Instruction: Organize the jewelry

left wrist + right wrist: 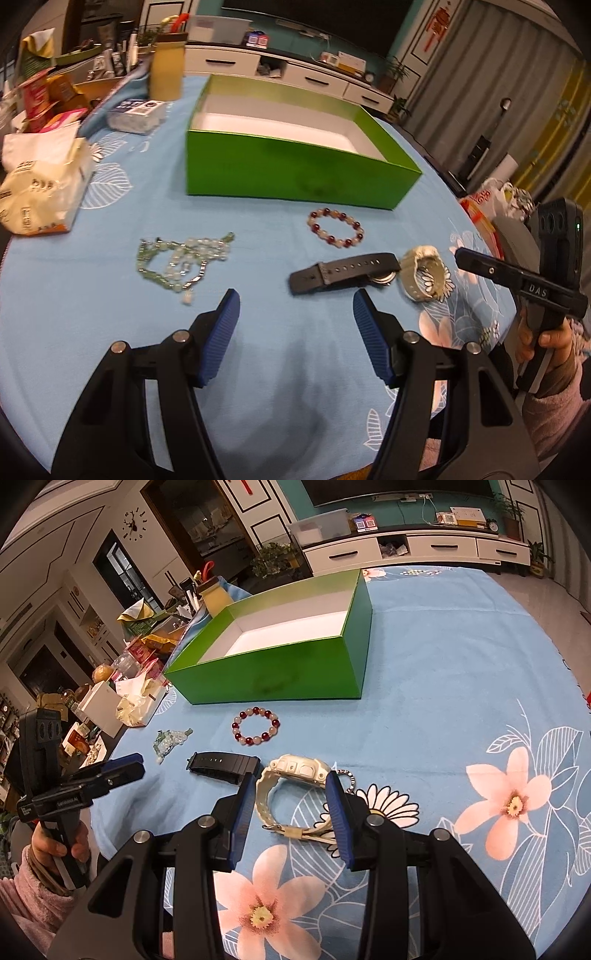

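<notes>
A white watch (299, 768) lies on the blue flowered cloth, its strap loop between the fingers of my right gripper (291, 779). That gripper is open and the pads do not press on the watch. To the left of it lie a black watch (221, 766), a red-and-white bead bracelet (256, 725) and a heap of green bead necklaces (170, 738). My left gripper (295, 299) hovers open over bare cloth, short of the necklaces (181, 262) and the black watch (343, 277). The open green box (295, 173) stands behind the jewelry with a white, empty-looking floor.
A tissue pack (44, 184), a small carton (136, 112), a yellow jar (168, 72) and food packets crowd the far left of the table. A small silver ring-shaped piece (349, 775) lies by the white watch. The round table edge curves close on the right.
</notes>
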Tool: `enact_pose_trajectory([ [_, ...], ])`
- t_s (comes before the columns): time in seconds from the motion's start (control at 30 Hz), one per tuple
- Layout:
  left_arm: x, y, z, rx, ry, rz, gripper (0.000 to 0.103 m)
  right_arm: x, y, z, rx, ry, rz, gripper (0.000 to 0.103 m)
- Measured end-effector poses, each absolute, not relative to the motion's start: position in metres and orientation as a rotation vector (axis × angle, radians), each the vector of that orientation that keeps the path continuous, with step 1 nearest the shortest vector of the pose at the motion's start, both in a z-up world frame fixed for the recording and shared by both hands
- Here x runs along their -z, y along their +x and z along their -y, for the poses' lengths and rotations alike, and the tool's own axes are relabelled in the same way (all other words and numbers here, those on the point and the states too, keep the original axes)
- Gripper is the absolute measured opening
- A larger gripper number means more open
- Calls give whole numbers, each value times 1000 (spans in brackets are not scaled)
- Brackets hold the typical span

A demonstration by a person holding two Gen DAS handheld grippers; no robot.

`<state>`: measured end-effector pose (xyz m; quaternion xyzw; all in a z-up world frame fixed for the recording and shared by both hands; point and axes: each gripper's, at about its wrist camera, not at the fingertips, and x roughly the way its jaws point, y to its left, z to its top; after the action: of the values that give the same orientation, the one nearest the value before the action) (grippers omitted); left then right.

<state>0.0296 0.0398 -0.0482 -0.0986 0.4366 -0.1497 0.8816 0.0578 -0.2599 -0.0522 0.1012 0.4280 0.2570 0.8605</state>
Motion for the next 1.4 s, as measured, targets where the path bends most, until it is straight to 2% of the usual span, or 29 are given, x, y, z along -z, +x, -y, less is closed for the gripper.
enact_pose_trajectory([
  [0.23, 54, 32, -36, 318, -202, -924, 66, 52, 60, 255, -558, 219, -893, 40],
  [0.7, 62, 33, -85, 159, -303, -915, 66, 50, 59, 221, -648, 143, -889, 40],
  [0.93, 58, 34, -75, 199, -284, -901, 66, 47, 55, 232, -578, 96, -863, 40],
  [1.27, 63, 37, -98, 70, -329, -900, 66, 75, 63, 236, -422, -4, -922, 40],
  [1.4, 64, 38, -106, 39, -330, -897, 66, 82, 67, 229, -398, -32, -926, 26],
])
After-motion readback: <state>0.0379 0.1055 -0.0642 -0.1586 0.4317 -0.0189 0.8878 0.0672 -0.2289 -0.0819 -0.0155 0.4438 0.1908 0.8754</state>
